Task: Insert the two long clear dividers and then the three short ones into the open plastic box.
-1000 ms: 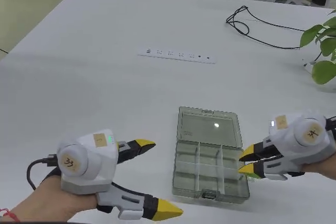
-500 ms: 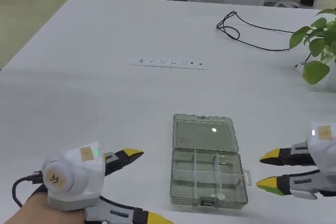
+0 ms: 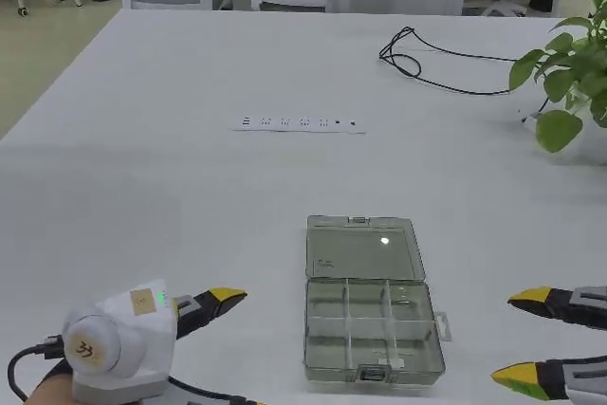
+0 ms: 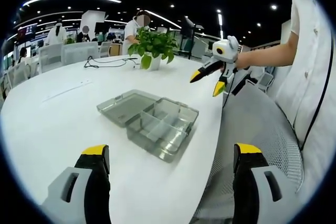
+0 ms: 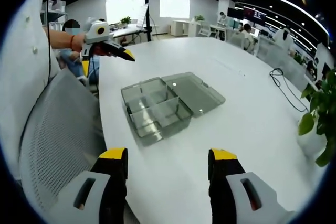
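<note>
Plastic box lies open on the white table, between the two grippers and apart from both. Its lid is folded flat on the far side of the base. Clear dividers stand inside the base and split it into compartments; the exact count of long and short pieces cannot be read. Left gripper is held near the table's front edge, left of the box, jaws spread wide with nothing between them. Right gripper is held right of the box, jaws likewise spread and empty. In each gripper view, the box sits ahead of the yellow jaw tips, with the opposite gripper beyond it. Power strip lies farther back on the table; a black cable and a potted plant occupy the far right.
</note>
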`<act>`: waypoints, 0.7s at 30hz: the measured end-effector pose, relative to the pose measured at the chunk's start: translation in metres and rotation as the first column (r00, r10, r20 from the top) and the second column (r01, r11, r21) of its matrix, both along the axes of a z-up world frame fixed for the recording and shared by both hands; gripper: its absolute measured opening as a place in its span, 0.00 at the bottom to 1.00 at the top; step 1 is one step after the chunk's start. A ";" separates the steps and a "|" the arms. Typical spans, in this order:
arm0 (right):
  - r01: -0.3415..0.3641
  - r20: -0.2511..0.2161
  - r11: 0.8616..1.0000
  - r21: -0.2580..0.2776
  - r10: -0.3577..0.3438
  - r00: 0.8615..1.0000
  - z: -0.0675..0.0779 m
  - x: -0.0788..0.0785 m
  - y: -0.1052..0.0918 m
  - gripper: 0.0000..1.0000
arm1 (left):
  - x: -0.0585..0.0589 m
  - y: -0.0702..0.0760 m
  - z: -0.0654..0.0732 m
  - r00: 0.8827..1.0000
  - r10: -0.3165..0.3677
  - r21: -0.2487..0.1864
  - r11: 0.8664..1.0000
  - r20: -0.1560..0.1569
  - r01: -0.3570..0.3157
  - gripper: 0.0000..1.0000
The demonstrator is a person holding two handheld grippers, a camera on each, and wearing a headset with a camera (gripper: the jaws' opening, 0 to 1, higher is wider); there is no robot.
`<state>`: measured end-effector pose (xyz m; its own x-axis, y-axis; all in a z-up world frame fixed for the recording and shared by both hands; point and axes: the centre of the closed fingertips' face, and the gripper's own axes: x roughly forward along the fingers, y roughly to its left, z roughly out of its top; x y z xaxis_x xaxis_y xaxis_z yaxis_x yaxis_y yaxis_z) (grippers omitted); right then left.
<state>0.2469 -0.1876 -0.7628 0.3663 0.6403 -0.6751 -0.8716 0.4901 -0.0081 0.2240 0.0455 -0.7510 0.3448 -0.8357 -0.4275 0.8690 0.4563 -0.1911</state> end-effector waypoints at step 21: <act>0.077 -0.010 0.997 0.014 -0.077 0.997 -0.015 -0.004 -0.014 0.77 | 0.005 0.003 -0.013 1.000 0.004 0.019 1.000 -0.008 -0.003 1.00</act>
<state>0.2429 -0.2015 -0.7783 0.4087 0.6201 -0.6696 -0.8311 0.5561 0.0077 0.2290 0.0486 -0.7641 0.3440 -0.8261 -0.4464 0.8658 0.4630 -0.1896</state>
